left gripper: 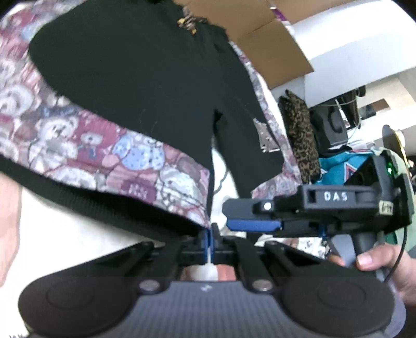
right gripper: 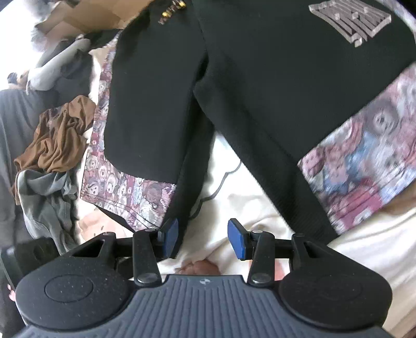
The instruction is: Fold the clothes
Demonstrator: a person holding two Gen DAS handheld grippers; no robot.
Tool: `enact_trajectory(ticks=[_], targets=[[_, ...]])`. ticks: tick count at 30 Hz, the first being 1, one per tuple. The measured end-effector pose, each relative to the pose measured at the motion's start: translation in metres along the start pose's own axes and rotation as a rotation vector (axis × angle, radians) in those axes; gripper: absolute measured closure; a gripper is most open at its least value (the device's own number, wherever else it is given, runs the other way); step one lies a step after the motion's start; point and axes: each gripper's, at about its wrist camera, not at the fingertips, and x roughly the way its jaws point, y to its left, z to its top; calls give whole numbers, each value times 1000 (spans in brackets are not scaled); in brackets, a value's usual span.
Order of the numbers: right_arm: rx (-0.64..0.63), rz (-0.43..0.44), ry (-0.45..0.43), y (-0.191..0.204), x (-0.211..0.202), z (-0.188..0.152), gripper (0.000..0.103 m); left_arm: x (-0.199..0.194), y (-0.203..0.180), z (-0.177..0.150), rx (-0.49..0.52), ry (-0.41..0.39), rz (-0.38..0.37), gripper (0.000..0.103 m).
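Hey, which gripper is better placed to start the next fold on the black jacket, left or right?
Left, I'd say. The left gripper is already shut on the jacket at its hem corner, so it can carry that edge over. The right gripper is open and holds nothing, its jaws just short of the hem.

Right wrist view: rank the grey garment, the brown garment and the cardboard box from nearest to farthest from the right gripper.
From the right gripper, which is open above the white bedding:
1. Grey garment, crumpled low on the left, nearest.
2. Brown garment, bunched just beyond the grey one, also on the left.
3. Cardboard box, at the top left, farthest.
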Motion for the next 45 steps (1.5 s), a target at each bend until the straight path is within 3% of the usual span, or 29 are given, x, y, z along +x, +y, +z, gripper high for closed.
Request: enact_trajectory(ticks=[6, 10, 12, 19, 21, 27, 32, 37, 38, 40, 42, 45], targets=[[29, 40, 28, 2, 21, -3, 53, 0, 5, -6, 7, 25, 24, 102], [27, 52, 48, 6, 38, -3, 54, -15, 9, -7, 1, 72, 84, 98], [24, 57, 49, 8, 40, -3, 54, -32, 13, -5, -10, 39, 144, 91], [35, 69, 46, 5, 36, -2, 54, -86, 49, 22, -64, -142, 421, 82], [45, 76, 43, 3, 33, -1, 54, -100, 61, 32, -71, -184, 507, 72], [55, 61, 35, 4, 28, 11, 54, -128, 89, 65, -30, -262, 711, 63], [69, 22, 28, 7, 32, 21, 54, -142, 103, 86, 5, -286, 767, 56], [87, -17, 63, 12, 42, 25, 55, -134, 110, 95, 64, -240, 769, 58], [76, -30, 69, 14, 43, 25, 58, -132, 111, 96, 72, -232, 767, 59], [65, -50, 83, 14, 45, 23, 74, -128, 114, 96, 88, -215, 763, 66], [58, -66, 97, 13, 46, 20, 80, -124, 117, 97, 104, -199, 758, 67], [48, -92, 119, 12, 48, 16, 81, -121, 119, 96, 129, -181, 757, 72]])
